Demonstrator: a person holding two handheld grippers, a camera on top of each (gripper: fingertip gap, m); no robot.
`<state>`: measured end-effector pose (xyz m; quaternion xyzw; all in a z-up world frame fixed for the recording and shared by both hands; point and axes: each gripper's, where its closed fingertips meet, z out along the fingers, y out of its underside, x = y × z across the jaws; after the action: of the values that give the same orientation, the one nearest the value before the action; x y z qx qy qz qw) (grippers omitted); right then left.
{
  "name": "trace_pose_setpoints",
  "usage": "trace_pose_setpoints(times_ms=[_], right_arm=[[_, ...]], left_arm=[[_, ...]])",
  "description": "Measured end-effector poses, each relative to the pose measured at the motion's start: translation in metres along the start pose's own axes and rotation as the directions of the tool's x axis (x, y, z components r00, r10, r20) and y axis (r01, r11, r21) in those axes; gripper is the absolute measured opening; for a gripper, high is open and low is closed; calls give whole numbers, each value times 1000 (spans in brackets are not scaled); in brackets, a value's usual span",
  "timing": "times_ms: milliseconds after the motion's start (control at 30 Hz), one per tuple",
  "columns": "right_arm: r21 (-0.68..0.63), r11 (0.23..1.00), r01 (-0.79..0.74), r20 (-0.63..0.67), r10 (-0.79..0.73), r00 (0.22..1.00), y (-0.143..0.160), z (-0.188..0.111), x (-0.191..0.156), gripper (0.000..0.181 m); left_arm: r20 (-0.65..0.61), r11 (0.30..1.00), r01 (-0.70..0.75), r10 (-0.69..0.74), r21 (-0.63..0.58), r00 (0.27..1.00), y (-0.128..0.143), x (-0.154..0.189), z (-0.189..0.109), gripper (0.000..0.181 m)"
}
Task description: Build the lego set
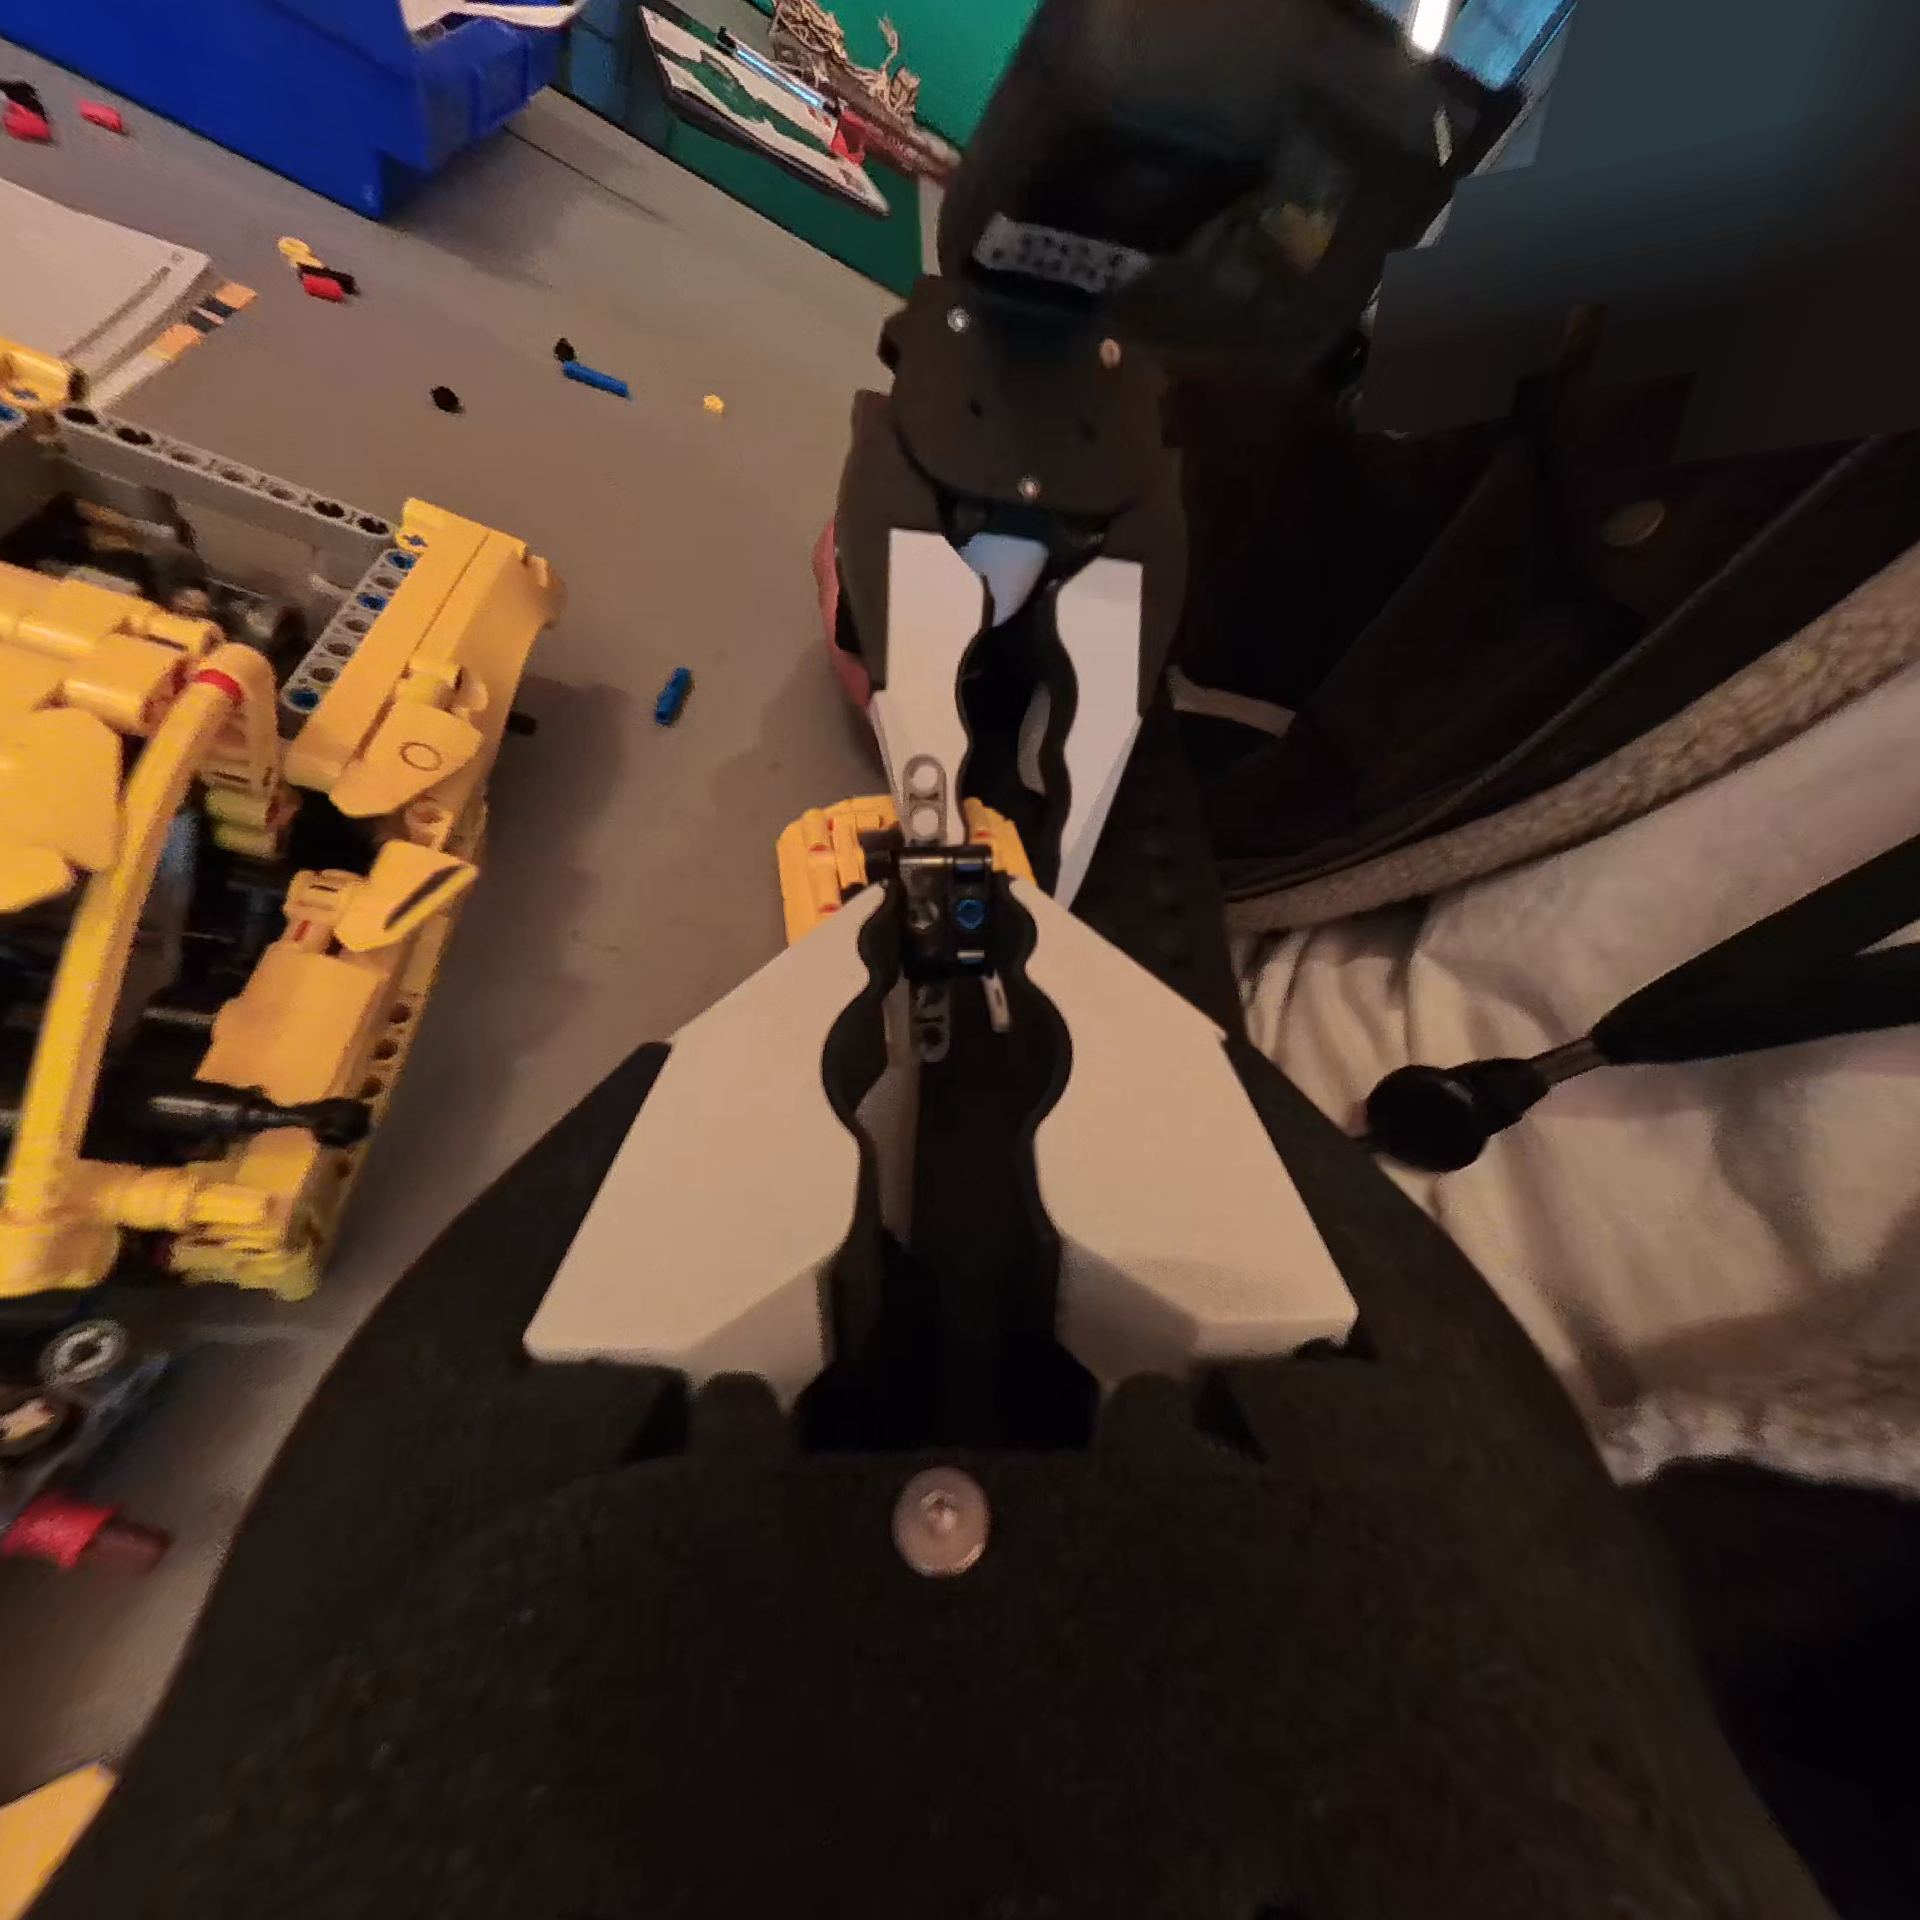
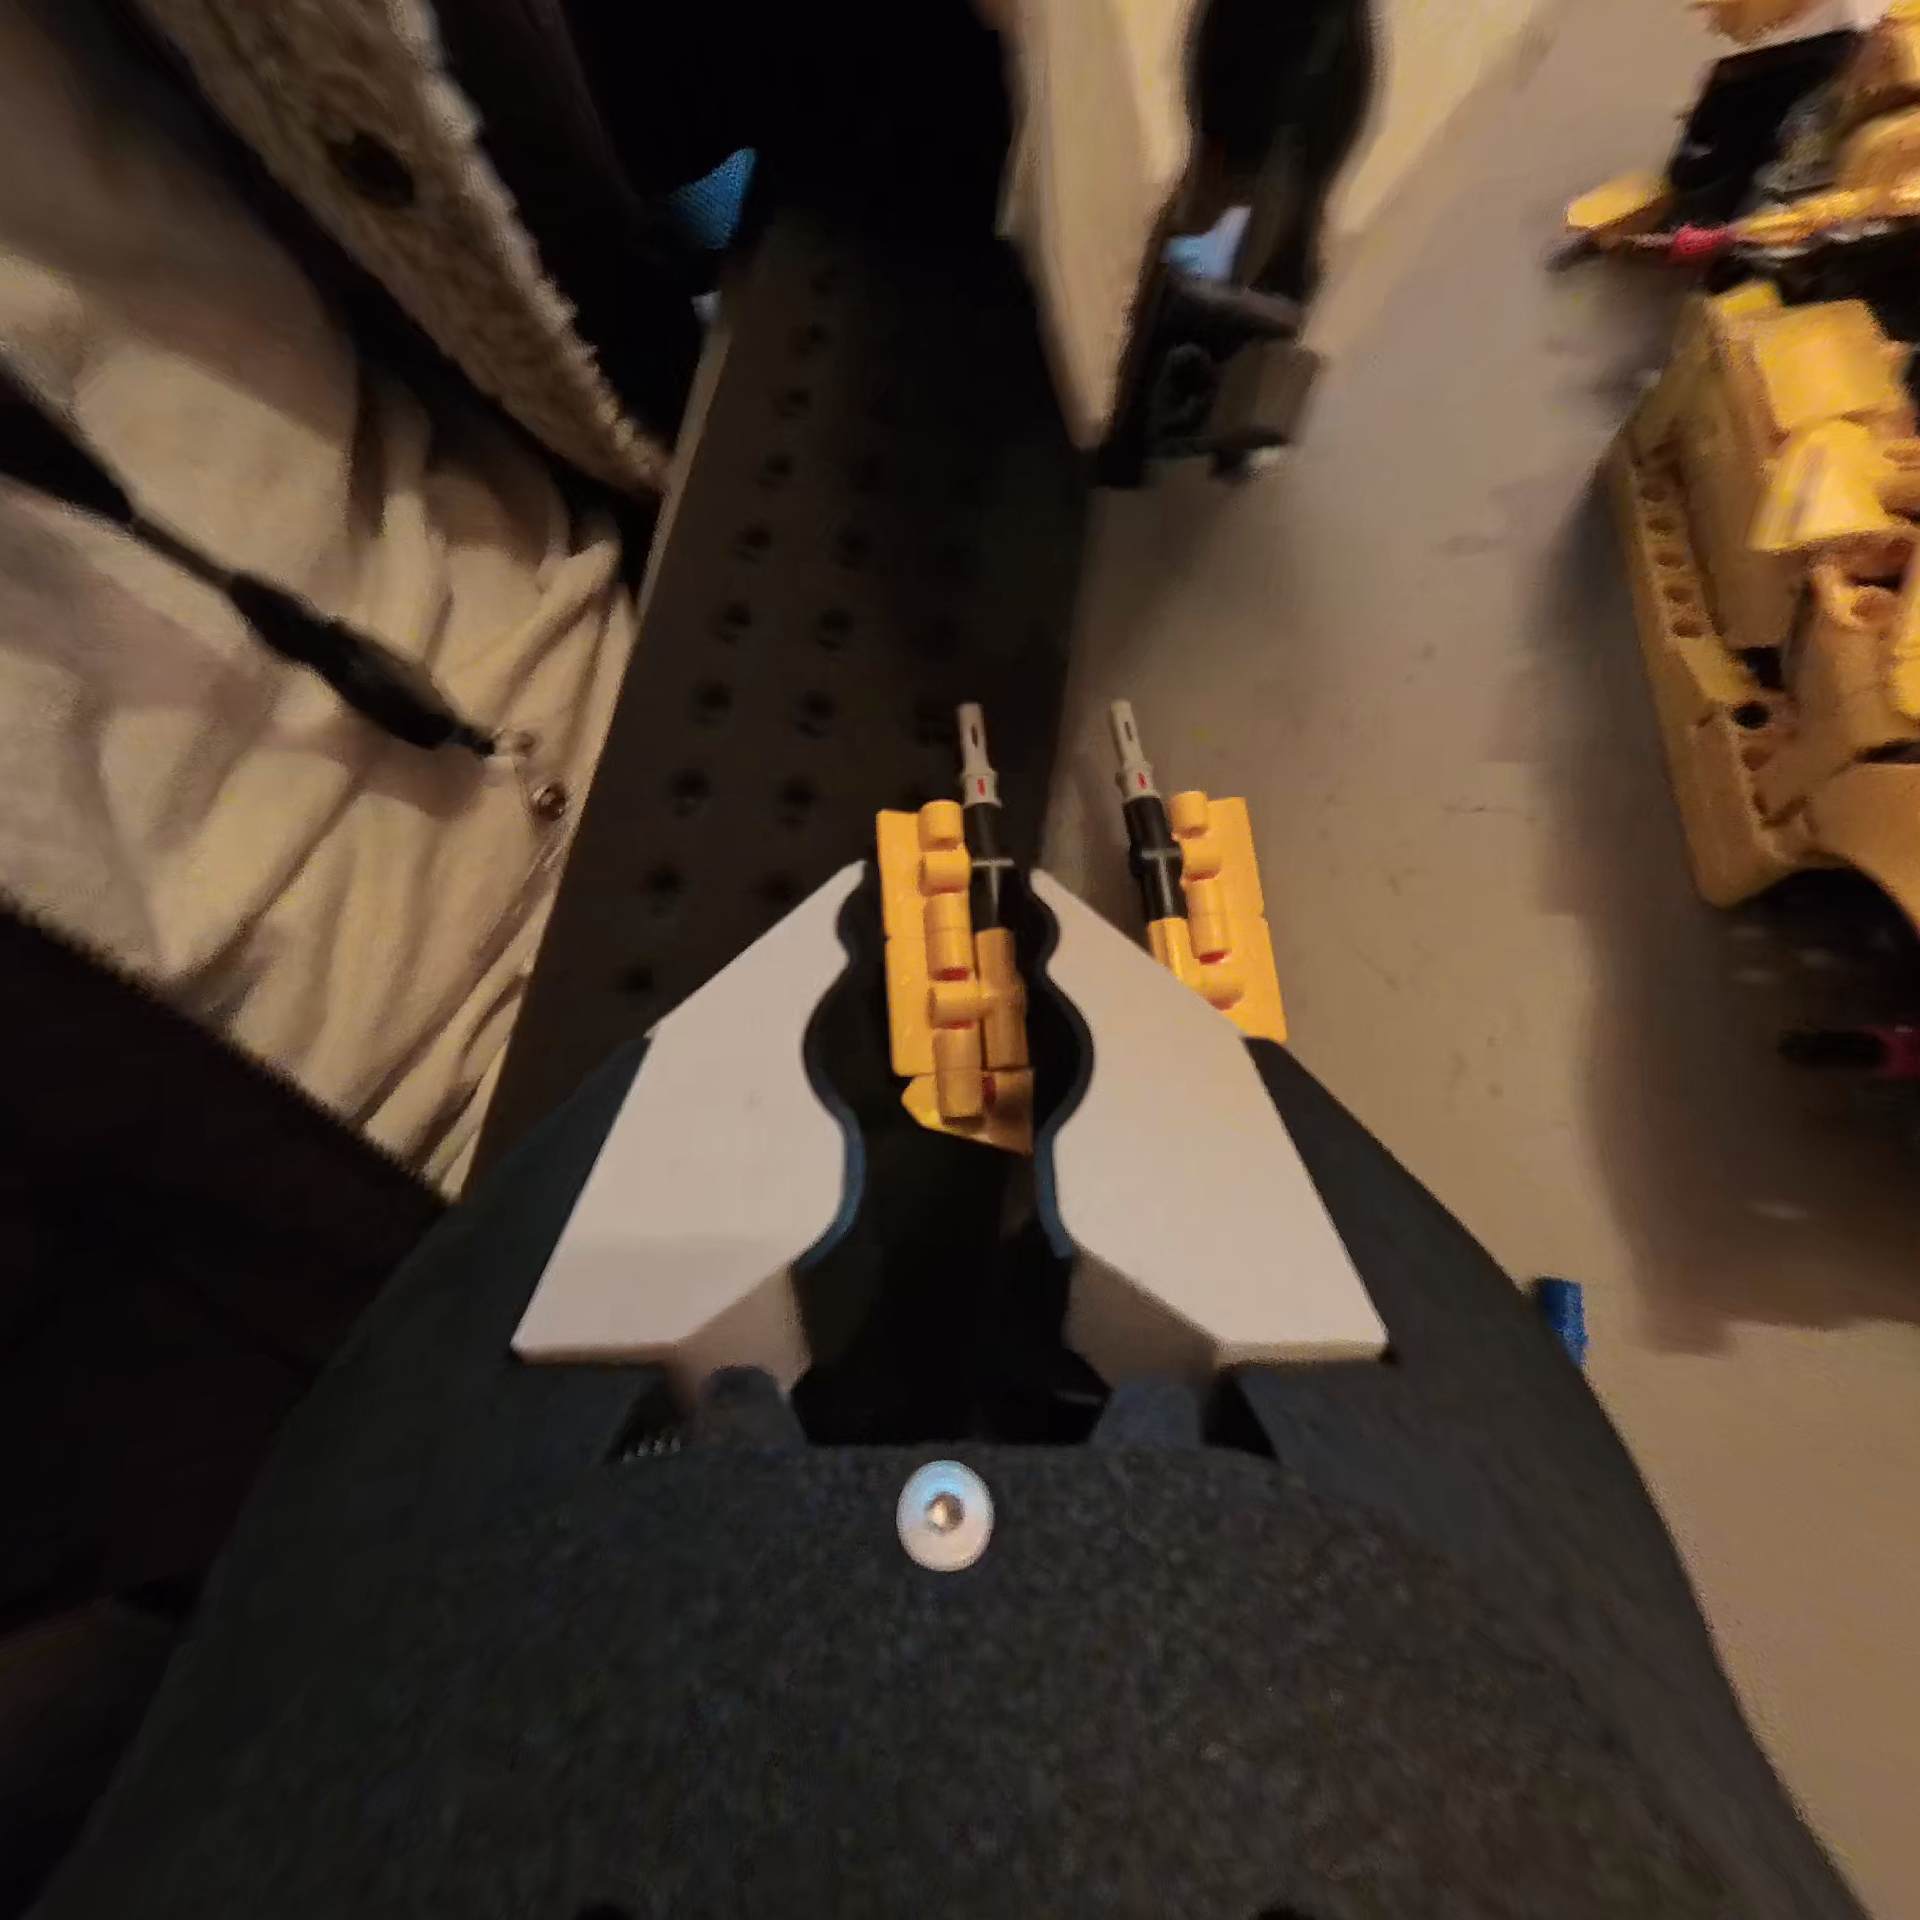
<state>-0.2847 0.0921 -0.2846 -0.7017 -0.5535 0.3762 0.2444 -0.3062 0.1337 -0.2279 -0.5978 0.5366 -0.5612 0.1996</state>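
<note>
My left gripper (image 1: pixel 940 914) is closed on a small black connector piece (image 1: pixel 948 914) with a blue pin in its side; a grey thin beam (image 1: pixel 923 800) pokes out past my fingertips. Just beyond it, my right gripper (image 1: pixel 997 790) faces me, its white fingers (image 1: pixel 920 634) pinching a yellow sub-assembly (image 1: pixel 826 868) that sits right against the black piece, so the two parts meet tip to tip.

From the right wrist view, my right gripper (image 2: pixel 951 935) is clamped narrow on that yellow sub-assembly (image 2: pixel 951 987): one yellow block with a black-and-grey rod (image 2: pixel 977 800) lies between the fingers, and a matching block with its own rod (image 2: pixel 1205 914) shows just outside my right finger. Whether the two blocks are joined I cannot tell. Ahead of the rods lies a dark perforated strip (image 2: pixel 790 582), with a person's pale clothing (image 2: pixel 260 582) to the left.

To the left of my left gripper, resting on the grey worktop (image 1: pixel 665 561), stands the large yellow lego vehicle (image 1: pixel 229 831), part built. Farther out, loose blue pins (image 1: pixel 673 694), black and red bits are scattered. At the far edge sit a blue bin (image 1: pixel 312 114) and a green box (image 1: pixel 831 135).
</note>
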Motion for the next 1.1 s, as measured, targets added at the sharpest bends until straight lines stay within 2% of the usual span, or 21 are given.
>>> trace_pose_setpoints(times_ms=[67,100,167,233,300,367,567,667,867,1100], right_arm=[[60,991,-121,-15,122,992,-9,-3,13,24],[108,969,-221,41,218,975,-17,-6,14,24],[192,894,-406,238,359,903,-37,-16,7,23],[233,827,-512,385,405,829,-51,-23,4,23],[226,795,-563,452,427,783,-56,-24,5,24],[236,775,-586,525,406,748,-66,-29,2,23],[245,789,-563,537,373,756,-66,-31,-5,23],[273,778,-566,568,345,747,-72,-37,-8,23],[289,751,-594,626,321,711,-76,-46,-12,24],[285,739,-610,620,343,706,-74,-46,-7,23]], left_arm=[[43,996,-90,91,-12,995,2,-1,-3,16],[52,990,-143,143,-9,988,2,1,-5,16],[97,961,-274,271,23,958,-4,6,-10,16],[126,895,-440,429,76,895,-10,15,-17,16],[143,829,-547,532,113,835,-12,24,-20,16],[114,822,-560,550,100,828,-7,29,-16,16],[139,777,-621,607,104,782,-7,31,-12,16],[168,702,-691,670,173,723,-14,37,-13,16],[174,717,-652,629,248,757,-25,39,-11,16],[158,751,-621,600,224,784,-20,31,-10,16]])
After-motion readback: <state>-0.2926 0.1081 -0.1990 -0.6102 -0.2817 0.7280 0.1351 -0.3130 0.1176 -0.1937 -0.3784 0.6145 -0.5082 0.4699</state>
